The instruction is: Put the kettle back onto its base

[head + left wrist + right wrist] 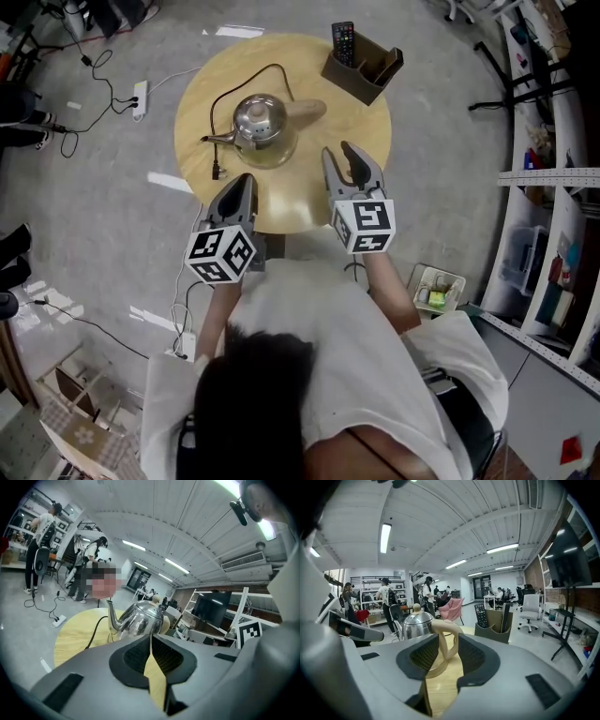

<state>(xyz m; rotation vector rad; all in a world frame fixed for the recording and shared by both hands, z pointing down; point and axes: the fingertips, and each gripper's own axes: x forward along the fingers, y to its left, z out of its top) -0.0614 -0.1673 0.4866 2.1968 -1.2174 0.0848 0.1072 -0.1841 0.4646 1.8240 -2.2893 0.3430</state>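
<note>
While right tool (338,152) gapes, kettle (261,120) ahead, apart.

Grey floor (103,216) strewn with cables (112,94) (a power strip (140,94) too); white shelving (562,173) along its right edge, strip lights (385,537) overhead.

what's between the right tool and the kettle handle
Nothing but bare table: the head view shows the right tool short of the kettle and its handle, and the right gripper view shows only wood ahead of its open jaws.
</note>
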